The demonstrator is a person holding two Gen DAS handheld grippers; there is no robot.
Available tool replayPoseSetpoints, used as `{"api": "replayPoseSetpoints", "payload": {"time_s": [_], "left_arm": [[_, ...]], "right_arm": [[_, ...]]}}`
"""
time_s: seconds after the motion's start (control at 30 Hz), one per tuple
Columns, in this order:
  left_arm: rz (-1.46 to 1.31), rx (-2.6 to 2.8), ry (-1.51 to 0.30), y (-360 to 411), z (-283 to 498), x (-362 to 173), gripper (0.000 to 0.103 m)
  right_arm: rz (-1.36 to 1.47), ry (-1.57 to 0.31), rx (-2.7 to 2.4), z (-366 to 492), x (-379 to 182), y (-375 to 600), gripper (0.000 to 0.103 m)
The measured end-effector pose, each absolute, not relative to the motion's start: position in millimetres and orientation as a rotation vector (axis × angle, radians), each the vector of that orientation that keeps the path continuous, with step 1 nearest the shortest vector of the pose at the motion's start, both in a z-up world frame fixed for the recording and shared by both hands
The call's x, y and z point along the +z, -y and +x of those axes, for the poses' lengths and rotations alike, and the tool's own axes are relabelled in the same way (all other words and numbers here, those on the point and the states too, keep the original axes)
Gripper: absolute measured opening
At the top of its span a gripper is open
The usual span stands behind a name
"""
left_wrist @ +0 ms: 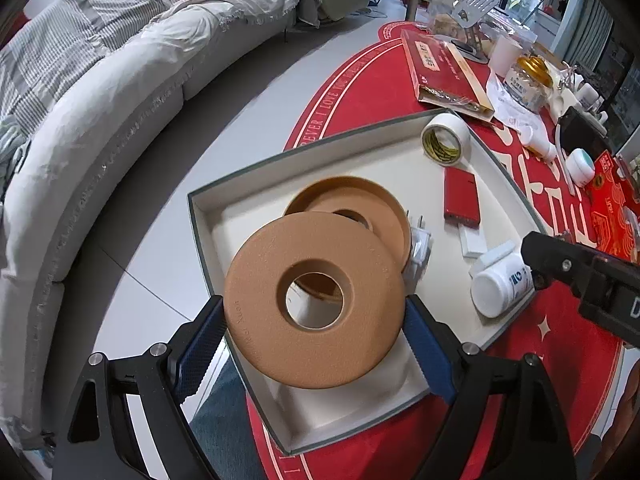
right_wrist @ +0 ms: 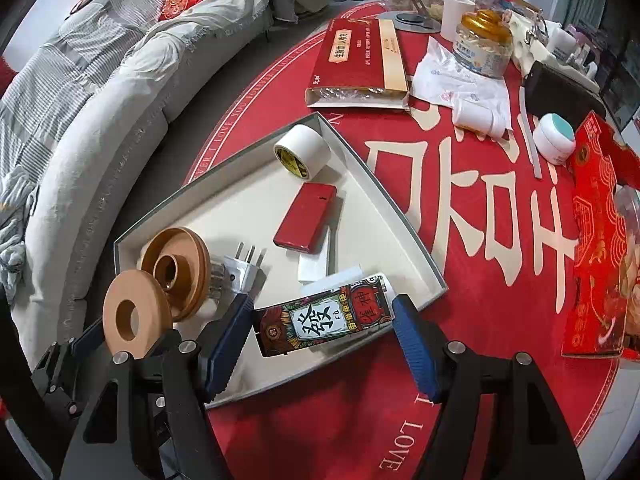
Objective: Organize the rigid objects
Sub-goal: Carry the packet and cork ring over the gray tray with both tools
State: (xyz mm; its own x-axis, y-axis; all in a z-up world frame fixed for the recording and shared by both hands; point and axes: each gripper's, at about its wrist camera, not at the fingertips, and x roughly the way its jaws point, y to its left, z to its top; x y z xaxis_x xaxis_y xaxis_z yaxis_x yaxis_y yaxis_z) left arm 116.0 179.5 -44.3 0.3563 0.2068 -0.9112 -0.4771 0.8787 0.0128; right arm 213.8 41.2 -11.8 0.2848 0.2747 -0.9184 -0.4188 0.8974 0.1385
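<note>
My left gripper (left_wrist: 316,312) is shut on a tan ring-shaped lid (left_wrist: 314,306) and holds it above the white tray (left_wrist: 248,196), just in front of its tan round base (left_wrist: 352,204). The lid also shows in the right wrist view (right_wrist: 136,314). My right gripper (right_wrist: 322,328) is shut on a decorated box (right_wrist: 324,320) with Chinese characters, over the tray's near edge (right_wrist: 424,268). In the tray lie a tape roll (right_wrist: 302,152), a red case (right_wrist: 306,220), a white plug (right_wrist: 240,274) and a white bottle (left_wrist: 502,284).
The tray sits on a red round mat (right_wrist: 460,240). Behind it are a long red box (right_wrist: 360,60), a gold-lidded jar (right_wrist: 484,44), a small white cream jar (right_wrist: 554,138), tissues and a red package (right_wrist: 600,260) at right. A grey sofa (left_wrist: 100,128) curves at left.
</note>
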Motion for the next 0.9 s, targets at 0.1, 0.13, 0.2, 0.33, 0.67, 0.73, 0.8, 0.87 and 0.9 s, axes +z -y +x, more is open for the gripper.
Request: {"api": "replayPoseSetpoints", "payload": {"time_s": [0.1, 0.13, 0.2, 0.33, 0.67, 0.73, 0.8, 0.87, 0.9], "left_arm": [[-0.275, 0.452, -1.120, -182, 121, -43, 0.089], [-0.273, 0.453, -1.120, -182, 123, -43, 0.089], [-0.270, 0.454, -1.118, -183, 125, -43, 0.089], [-0.268, 0.455, -1.118, -185, 130, -43, 0.089], [-0.270, 0.456, -1.125, -188, 136, -46, 0.089], [-0.268, 0.455, -1.125, -188, 137, -47, 0.089], [-0.266, 0.453, -1.126, -187, 139, -47, 0.089], [-0.264, 0.452, -1.128, -187, 140, -48, 0.089], [-0.263, 0.451, -1.130, -187, 141, -49, 0.089]], "right_arm": [[-0.139, -1.196, 0.462, 218, -12, -45, 0.072], [-0.140, -1.196, 0.460, 219, -13, -46, 0.072], [-0.139, -1.200, 0.459, 222, -14, -48, 0.072], [-0.145, -1.200, 0.461, 226, -15, -53, 0.072], [-0.149, -1.218, 0.453, 233, -23, -59, 0.072], [-0.150, -1.221, 0.451, 234, -25, -59, 0.072], [-0.152, -1.223, 0.449, 235, -26, -59, 0.072], [-0.154, -1.224, 0.448, 236, -27, -59, 0.072], [-0.155, -1.225, 0.447, 237, -27, -59, 0.072]]}}
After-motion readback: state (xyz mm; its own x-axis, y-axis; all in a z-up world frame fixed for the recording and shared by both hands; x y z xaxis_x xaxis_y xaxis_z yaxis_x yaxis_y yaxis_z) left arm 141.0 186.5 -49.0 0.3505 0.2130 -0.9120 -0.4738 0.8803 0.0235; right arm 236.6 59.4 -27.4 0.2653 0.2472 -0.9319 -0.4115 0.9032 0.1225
